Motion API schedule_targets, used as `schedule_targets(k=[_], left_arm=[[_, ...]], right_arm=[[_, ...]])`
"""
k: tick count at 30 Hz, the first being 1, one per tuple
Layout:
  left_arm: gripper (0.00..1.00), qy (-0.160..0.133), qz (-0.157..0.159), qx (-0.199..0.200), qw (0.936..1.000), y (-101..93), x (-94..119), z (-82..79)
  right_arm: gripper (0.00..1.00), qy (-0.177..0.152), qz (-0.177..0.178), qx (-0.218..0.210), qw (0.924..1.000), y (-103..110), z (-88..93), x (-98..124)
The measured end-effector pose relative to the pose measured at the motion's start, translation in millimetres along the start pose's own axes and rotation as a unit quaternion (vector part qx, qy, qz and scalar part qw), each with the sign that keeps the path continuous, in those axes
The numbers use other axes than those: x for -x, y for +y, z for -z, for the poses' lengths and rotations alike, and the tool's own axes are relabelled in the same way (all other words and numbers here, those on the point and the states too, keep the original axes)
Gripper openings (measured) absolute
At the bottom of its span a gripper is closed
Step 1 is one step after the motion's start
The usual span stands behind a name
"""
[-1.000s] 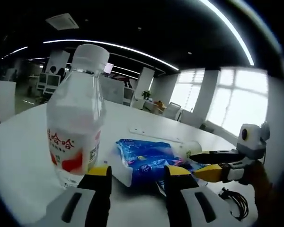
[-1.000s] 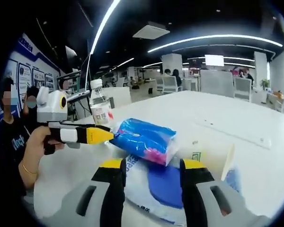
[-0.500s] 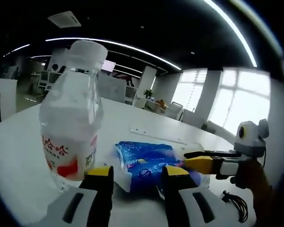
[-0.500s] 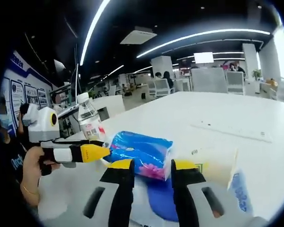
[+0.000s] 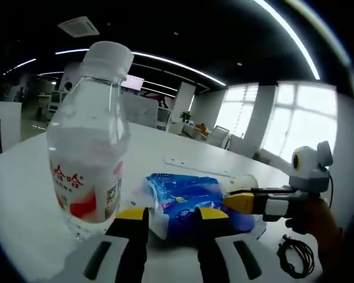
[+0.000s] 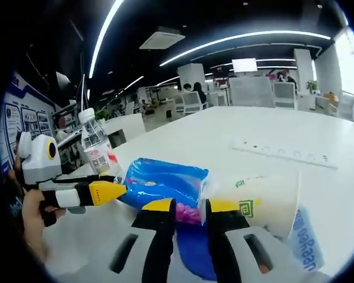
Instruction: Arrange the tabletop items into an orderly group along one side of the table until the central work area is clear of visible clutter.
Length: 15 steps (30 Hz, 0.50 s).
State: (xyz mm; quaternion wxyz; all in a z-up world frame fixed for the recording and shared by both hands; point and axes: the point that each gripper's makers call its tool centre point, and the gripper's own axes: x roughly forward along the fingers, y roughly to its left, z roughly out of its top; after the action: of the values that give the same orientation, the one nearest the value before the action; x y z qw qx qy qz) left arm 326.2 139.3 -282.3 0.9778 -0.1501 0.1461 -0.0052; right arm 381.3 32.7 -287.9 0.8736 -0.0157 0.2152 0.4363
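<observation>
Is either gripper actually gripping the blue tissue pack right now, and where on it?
It looks so, not certain. The left gripper jaws close on the near end of the blue tissue pack; the right gripper pinches its opposite end. Actual contact can't be confirmed.

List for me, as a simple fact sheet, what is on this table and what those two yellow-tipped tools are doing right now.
setting: white table in an open office
blue tissue pack: lying flat on the table, between the two tools
water bottle: upright, capped, red-and-white label, beside the pack
paper cup: on its side, next to the pack
black cable: coiled on the table
left gripper: jaws narrow, at the pack's near edge; grip uncertain
right gripper: jaws nearly closed at the pack's edge; grip uncertain
</observation>
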Motion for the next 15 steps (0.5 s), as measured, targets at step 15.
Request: schedule_targets(k=[15], left_arm=[[0.18, 0.008, -0.007, -0.042, 0.9991, -0.8, -1, 7.1]], right_arm=[[0.01, 0.01, 0.047, -0.01, 0.9988, -9, 10.7, -1]])
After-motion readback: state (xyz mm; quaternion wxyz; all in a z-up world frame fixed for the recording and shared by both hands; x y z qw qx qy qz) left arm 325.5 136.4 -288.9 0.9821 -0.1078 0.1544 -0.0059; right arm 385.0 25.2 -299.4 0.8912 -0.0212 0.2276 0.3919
